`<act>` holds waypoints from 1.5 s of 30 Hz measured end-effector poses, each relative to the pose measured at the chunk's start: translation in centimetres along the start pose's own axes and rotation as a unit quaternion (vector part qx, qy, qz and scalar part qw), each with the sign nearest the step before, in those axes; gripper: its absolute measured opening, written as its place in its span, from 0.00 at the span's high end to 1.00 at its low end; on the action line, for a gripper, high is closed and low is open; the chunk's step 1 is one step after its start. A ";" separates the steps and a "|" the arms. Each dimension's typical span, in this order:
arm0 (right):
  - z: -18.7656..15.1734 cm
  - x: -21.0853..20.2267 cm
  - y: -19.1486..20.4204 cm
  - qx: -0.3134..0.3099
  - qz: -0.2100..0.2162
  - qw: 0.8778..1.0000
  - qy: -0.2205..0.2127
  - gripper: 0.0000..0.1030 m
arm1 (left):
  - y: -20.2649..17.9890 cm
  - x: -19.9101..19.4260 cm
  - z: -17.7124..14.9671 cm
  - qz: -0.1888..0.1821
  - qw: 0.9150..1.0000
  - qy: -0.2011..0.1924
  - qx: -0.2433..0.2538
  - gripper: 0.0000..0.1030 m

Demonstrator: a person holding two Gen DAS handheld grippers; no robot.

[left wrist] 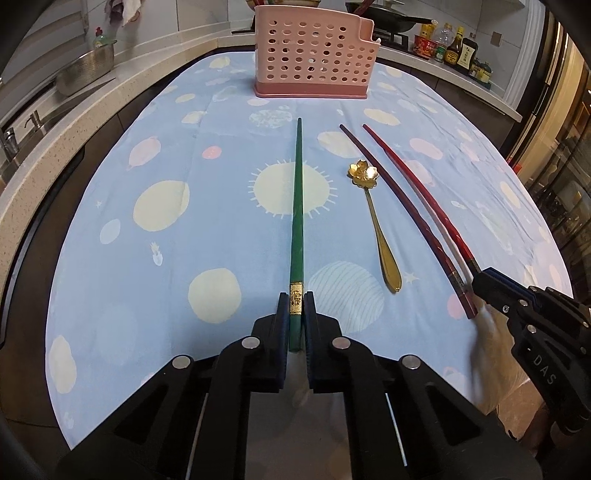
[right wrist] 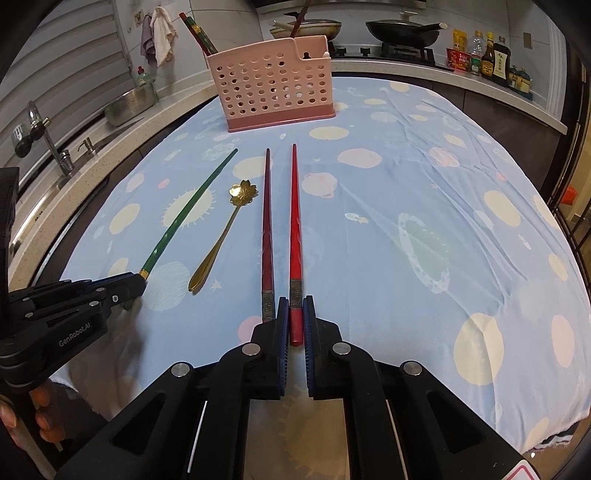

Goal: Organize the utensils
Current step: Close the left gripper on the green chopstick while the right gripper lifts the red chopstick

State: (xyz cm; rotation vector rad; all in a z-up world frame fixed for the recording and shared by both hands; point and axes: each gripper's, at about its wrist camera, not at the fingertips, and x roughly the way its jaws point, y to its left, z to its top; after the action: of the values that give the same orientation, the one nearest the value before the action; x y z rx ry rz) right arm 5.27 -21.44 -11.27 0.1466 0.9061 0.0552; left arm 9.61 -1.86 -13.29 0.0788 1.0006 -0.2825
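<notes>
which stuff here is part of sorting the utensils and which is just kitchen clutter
Job: green chopstick, bright red chopstick, dark red chopstick, gold spoon, pink holder.

Lying about: pans, sauce bottles, metal bowl, hanging cloths.

Spoon (left wrist: 373,214) lies between chopsticks (left wrist: 297,221), before the holder (left wrist: 314,59).

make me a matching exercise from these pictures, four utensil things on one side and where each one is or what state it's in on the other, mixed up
Things:
1. green chopstick
2. bright red chopstick
3. gold flower spoon
4. pink holder

States:
A. standing upright at the far end of the cloth
B. clamped in the right gripper
C. lying loose on the cloth, ungripped
D. clamped in the left gripper

Pairs: 1-D, 2-B, 3-C, 4-A
</notes>
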 end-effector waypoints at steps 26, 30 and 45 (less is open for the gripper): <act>9.1 -12.5 -0.9 0.043 0.046 0.984 -0.167 0.93 | 0.3 -12.6 6.6 -0.009 0.990 -0.143 -0.011 0.93; 11.3 -13.6 -1.0 0.039 0.046 0.979 -0.195 0.93 | 0.0 -13.8 9.4 -0.005 0.985 -0.171 -0.006 0.93; 19.8 -15.3 -1.4 0.041 0.081 0.961 -0.260 0.93 | 0.4 -18.2 19.1 -0.005 0.966 -0.257 -0.003 0.93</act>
State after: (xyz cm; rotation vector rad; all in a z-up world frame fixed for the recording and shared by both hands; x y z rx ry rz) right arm 11.42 -26.50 12.46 0.2977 0.3681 0.1251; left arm 16.16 -1.54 12.29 -0.0073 0.4860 -0.2903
